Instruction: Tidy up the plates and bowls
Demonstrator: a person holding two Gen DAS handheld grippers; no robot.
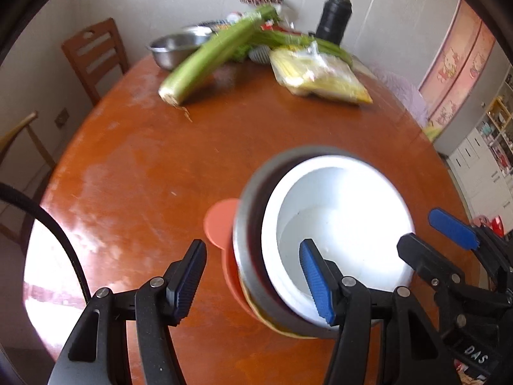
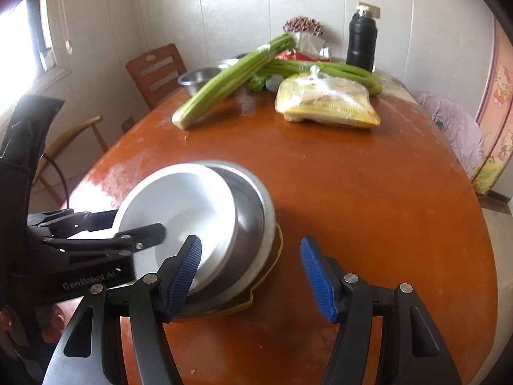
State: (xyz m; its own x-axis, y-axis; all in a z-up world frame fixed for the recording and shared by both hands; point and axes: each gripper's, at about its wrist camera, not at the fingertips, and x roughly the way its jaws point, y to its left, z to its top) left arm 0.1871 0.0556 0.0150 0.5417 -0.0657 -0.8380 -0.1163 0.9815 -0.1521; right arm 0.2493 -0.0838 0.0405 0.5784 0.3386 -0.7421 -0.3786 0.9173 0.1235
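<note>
A white bowl [image 1: 346, 224] sits tilted inside a steel bowl [image 1: 250, 256], which rests on an orange plate [image 1: 221, 221] and a yellow plate [image 2: 269, 266] on the round wooden table [image 1: 144, 176]. My left gripper [image 1: 253, 276] is open, its jaws straddling the stack's left rim, with the right finger inside the white bowl. My right gripper [image 2: 251, 276] is open and empty, its left finger beside the stack [image 2: 198, 211]. The right gripper also shows in the left wrist view [image 1: 429, 234], at the white bowl's right edge.
At the far side lie celery stalks [image 1: 211, 57], a yellow food bag [image 1: 317, 77], a steel bowl [image 1: 176, 48] and a black flask [image 1: 333, 19]. Wooden chairs [image 1: 93, 54] stand at the left. A cable [image 1: 48, 224] hangs at the left.
</note>
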